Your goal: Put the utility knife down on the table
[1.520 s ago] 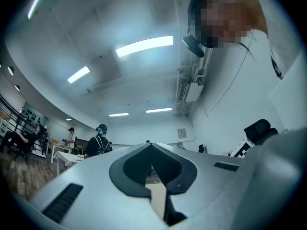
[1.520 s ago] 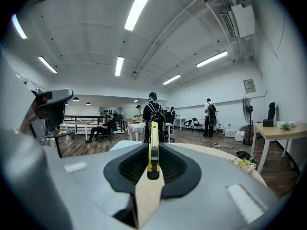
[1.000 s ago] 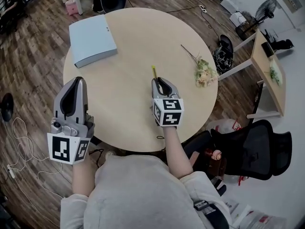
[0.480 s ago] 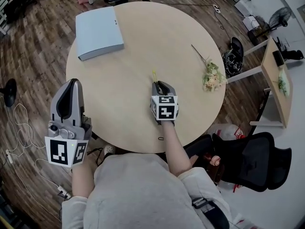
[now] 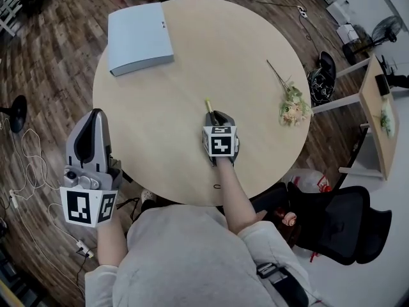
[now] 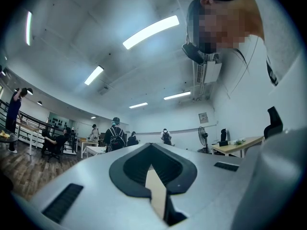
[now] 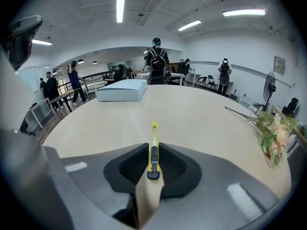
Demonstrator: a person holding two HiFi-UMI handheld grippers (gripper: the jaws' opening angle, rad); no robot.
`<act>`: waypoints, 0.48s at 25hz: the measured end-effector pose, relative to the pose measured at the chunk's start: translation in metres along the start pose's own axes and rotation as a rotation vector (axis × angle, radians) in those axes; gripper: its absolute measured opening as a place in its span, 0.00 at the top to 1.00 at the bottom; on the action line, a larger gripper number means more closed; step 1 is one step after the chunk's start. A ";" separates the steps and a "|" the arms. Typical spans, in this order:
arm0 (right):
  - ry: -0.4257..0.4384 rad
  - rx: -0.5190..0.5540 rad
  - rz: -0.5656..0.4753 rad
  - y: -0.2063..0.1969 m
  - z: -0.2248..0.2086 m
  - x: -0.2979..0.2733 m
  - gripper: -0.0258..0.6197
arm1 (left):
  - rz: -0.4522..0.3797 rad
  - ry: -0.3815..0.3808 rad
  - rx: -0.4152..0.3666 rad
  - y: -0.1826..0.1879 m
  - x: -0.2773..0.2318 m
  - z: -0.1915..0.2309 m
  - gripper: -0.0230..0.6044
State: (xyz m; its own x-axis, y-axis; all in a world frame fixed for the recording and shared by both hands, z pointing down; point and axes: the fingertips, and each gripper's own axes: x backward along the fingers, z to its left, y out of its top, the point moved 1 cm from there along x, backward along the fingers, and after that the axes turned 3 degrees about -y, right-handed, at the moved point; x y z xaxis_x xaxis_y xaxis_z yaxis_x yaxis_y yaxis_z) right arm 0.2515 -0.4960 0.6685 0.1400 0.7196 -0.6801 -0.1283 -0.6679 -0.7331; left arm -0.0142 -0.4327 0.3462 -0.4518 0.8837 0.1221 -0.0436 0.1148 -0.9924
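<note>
A slim yellow utility knife (image 7: 153, 145) with a black slider is clamped between the jaws of my right gripper (image 7: 152, 161), its tip pointing forward over the round light-wood table (image 7: 192, 119). In the head view the right gripper (image 5: 213, 115) hovers low over the table's middle, with the yellow tip of the utility knife (image 5: 208, 103) sticking out ahead of it. My left gripper (image 5: 94, 117) is held off the table's left edge, over the floor, jaws closed on nothing. The left gripper (image 6: 152, 169) looks up at the ceiling and the room.
A pale blue box (image 5: 139, 37) lies at the table's far left. A dried flower sprig (image 5: 291, 104) rests near the right edge. A black office chair (image 5: 339, 226) stands at the lower right, and cables (image 5: 29, 171) trail on the wood floor at the left.
The head camera has shifted, so the table sits lower and more centred. The right gripper with the knife stays over the same patch of table; the left gripper has dropped back slightly.
</note>
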 end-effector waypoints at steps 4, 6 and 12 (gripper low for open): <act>-0.002 0.006 0.032 -0.007 0.001 -0.008 0.85 | 0.007 0.011 -0.002 -0.001 0.001 0.003 0.95; 0.000 0.008 0.044 -0.010 0.001 -0.012 0.85 | 0.010 0.014 -0.005 -0.002 0.001 0.003 0.95; 0.004 0.013 0.063 -0.016 0.003 -0.020 0.85 | 0.017 0.027 -0.006 -0.004 0.003 0.007 0.95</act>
State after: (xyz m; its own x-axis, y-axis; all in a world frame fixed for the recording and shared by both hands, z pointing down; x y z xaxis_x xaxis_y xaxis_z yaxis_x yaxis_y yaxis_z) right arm 0.2474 -0.4994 0.6935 0.1351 0.6757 -0.7247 -0.1498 -0.7091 -0.6891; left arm -0.0217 -0.4337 0.3503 -0.4284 0.8974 0.1051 -0.0305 0.1019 -0.9943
